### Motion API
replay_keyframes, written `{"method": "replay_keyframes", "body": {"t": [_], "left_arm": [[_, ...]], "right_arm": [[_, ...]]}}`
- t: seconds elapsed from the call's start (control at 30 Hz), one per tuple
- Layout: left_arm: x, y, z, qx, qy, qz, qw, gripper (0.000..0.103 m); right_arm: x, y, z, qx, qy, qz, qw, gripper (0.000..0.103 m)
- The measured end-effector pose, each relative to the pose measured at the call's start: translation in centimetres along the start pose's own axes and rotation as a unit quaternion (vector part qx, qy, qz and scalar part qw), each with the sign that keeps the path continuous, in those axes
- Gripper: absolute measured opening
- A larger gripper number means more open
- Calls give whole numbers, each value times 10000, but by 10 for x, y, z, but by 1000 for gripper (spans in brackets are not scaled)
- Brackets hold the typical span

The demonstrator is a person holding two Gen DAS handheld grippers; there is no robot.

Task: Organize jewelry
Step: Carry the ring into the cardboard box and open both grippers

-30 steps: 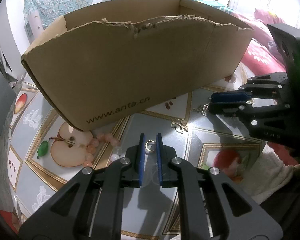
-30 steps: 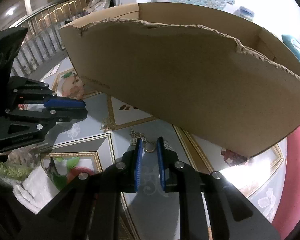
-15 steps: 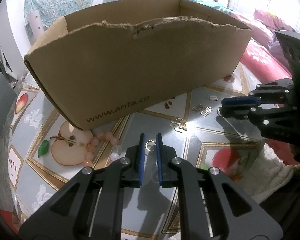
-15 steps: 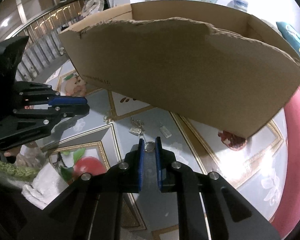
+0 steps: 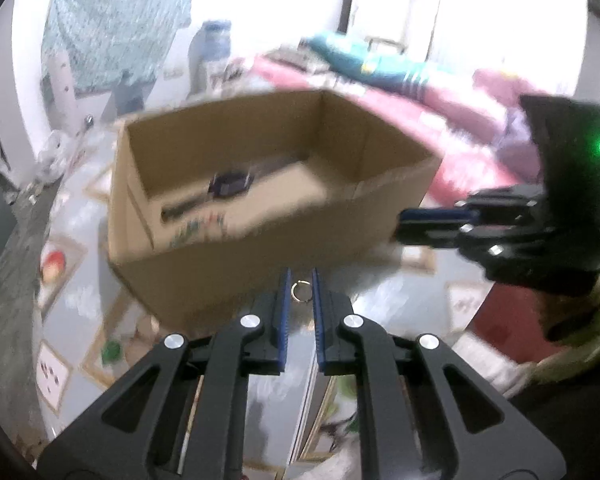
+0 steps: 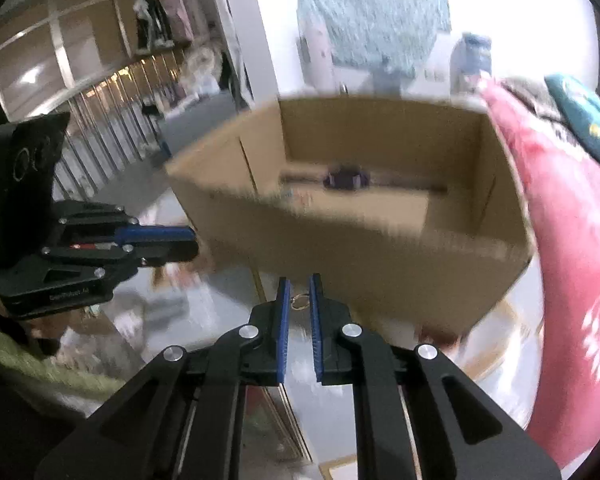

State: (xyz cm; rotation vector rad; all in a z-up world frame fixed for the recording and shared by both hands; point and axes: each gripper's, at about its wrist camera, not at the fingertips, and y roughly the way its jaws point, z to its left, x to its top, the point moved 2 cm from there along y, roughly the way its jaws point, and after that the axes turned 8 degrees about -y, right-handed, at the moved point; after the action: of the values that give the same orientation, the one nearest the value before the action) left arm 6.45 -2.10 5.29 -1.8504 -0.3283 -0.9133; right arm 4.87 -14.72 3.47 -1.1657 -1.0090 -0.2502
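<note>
Gold ring [image 5: 301, 291] sat pinched in your left hand-held gripper [image 5: 300, 292], low centre; another ring [image 6: 299, 302] pinched in your right hand-held gripper [image 6: 299, 300]. Carrying step: next, clear the cardboard box [image 5: 260, 256] rim and release inside.

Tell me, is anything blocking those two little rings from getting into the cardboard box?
Only the box's near wall lies ahead of them. The left tool pinches a small ring, the right tool another ring; both sit just short of that wall. The cardboard box is open-topped, nothing covering it.
</note>
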Motion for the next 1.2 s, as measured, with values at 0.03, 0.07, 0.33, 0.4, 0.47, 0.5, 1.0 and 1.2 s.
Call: {"method": "replay_keyframes", "body": {"t": [0.03, 0.07, 0.33, 0.4, 0.47, 0.5, 1.0, 1.2], "left_arm": [[9, -4, -2, -72, 32, -103, 9999, 10], [16, -6, -4, -111, 59, -161, 9998, 10], [76, 33, 4, 145, 63, -77, 9998, 10], [87, 55, 8, 329, -9, 138, 9994, 10], [95, 71, 17, 410, -153, 353, 9984, 10], [98, 80, 21, 471, -216, 441, 9977, 10], [100, 98, 32, 970, -317, 466, 9937, 35], [100, 87, 30, 1061, -282, 300, 9935, 48]], "right_arm": [[8, -2, -1, -14, -12, -100, 9999, 10], [15, -2, -3, -14, 3, -162, 9999, 10], [53, 40, -43, -392, 441, 118, 9982, 10], [57, 52, -54, -374, 651, 285, 9968, 10], [60, 64, -63, -429, 792, 409, 9951, 10], [61, 69, -67, -466, 825, 458, 9944, 10], [59, 71, -77, -612, 1073, 333, 9918, 22], [62, 60, -73, -640, 1033, 174, 9924, 32]]}}
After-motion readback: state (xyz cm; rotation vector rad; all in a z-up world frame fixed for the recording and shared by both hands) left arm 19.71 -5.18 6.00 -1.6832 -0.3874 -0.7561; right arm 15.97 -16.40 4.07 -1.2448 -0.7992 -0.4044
